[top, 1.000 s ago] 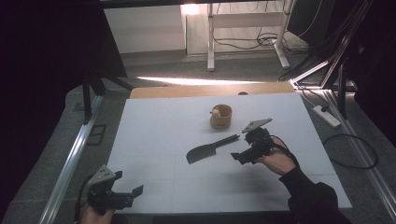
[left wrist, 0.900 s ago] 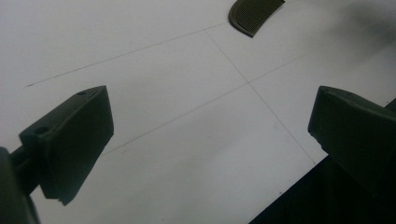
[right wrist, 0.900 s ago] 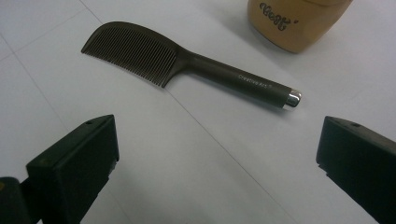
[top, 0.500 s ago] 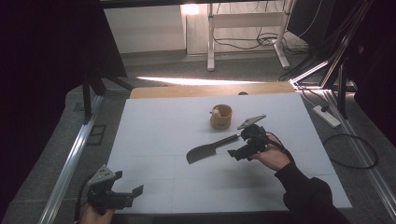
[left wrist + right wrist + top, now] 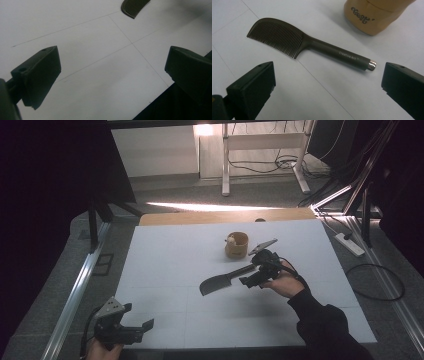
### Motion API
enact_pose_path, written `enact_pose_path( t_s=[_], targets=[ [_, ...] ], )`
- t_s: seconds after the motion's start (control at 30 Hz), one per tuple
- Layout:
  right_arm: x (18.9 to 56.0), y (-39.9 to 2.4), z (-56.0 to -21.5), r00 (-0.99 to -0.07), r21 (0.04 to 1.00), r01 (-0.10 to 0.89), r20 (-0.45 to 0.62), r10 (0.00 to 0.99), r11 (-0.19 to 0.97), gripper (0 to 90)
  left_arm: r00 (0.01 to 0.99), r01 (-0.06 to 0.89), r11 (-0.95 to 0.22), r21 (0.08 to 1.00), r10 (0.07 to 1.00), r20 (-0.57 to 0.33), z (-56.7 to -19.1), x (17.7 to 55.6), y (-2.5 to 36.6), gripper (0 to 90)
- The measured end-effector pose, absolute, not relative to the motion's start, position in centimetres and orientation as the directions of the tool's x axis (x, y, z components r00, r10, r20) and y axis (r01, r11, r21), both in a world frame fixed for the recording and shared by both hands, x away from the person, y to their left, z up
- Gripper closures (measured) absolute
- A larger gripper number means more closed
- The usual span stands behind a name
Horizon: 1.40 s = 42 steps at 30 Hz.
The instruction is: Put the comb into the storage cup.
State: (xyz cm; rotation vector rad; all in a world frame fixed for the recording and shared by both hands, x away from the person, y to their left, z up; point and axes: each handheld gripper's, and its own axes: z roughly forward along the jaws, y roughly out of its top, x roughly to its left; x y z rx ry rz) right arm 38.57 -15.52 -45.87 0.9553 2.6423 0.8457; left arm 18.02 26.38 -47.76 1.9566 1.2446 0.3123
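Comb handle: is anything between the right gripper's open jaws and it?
Nothing visible. The right gripper hangs open just short of the comb, with bare white table between. The tan cup stands beyond the handle, apart from it.

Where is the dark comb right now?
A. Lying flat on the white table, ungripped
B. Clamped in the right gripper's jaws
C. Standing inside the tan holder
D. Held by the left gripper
A: the comb lies flat on the white table, ahead of the open right gripper, beside the tan holder.
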Motion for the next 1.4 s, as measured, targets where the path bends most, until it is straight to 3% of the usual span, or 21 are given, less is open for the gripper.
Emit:
enact_pose_path(
  t_s=[1.0, 1.07, 1.1, 1.17, 1.2, 1.27, 1.3, 1.33, 1.4],
  targets=[
    [41.7, -12.6, -47.0, -0.771, 0.534, 0.532, -0.016, 0.636, 0.658, 1.5, 0.495, 0.660, -0.217, 0.720, 0.846, -0.199, -47.8, 18.1, 26.4, 1.3],
    [41.9, -12.4, -47.0, -0.767, 0.531, 0.536, -0.019, 0.642, 0.656, 6.9, 0.496, 0.660, -0.217, 0.719, 0.845, -0.199, -47.8, 18.1, 26.4, 1.3],
    [42.0, -12.4, -46.9, -0.770, 0.536, 0.535, -0.009, 0.638, 0.653, 16.6, 0.496, 0.660, -0.217, 0.719, 0.845, -0.199, -47.8, 18.1, 26.4, 1.4],
    [42.0, -12.4, -46.8, -0.770, 0.538, 0.535, -0.005, 0.637, 0.652, 20.7, 0.496, 0.659, -0.218, 0.719, 0.845, -0.199, -47.8, 18.1, 26.4, 1.4],
    [42.1, -12.4, -46.8, -0.772, 0.537, 0.538, 0.004, 0.636, 0.650, 32.6, 0.496, 0.659, -0.218, 0.719, 0.845, -0.198, -47.8, 18.1, 26.4, 1.4],
    [42.2, -12.4, -46.8, -0.776, 0.537, 0.535, 0.008, 0.631, 0.652, 36.8, 0.497, 0.659, -0.218, 0.719, 0.845, -0.199, -47.8, 18.1, 26.4, 1.4],
    [42.4, -12.3, -46.8, -0.781, 0.533, 0.533, 0.012, 0.624, 0.657, 46.7, 0.497, 0.660, -0.218, 0.719, 0.845, -0.199, -47.8, 18.1, 26.4, 1.4],
    [42.4, -12.3, -46.8, -0.781, 0.533, 0.533, 0.012, 0.624, 0.657, 46.7, 0.497, 0.660, -0.218, 0.719, 0.845, -0.199, -47.8, 18.1, 26.4, 1.4],
    [42.6, -12.3, -46.9, -0.786, 0.529, 0.534, 0.024, 0.618, 0.659, 56.1, 0.497, 0.660, -0.218, 0.719, 0.845, -0.200, -47.8, 18.1, 26.4, 1.5]
  ],
)
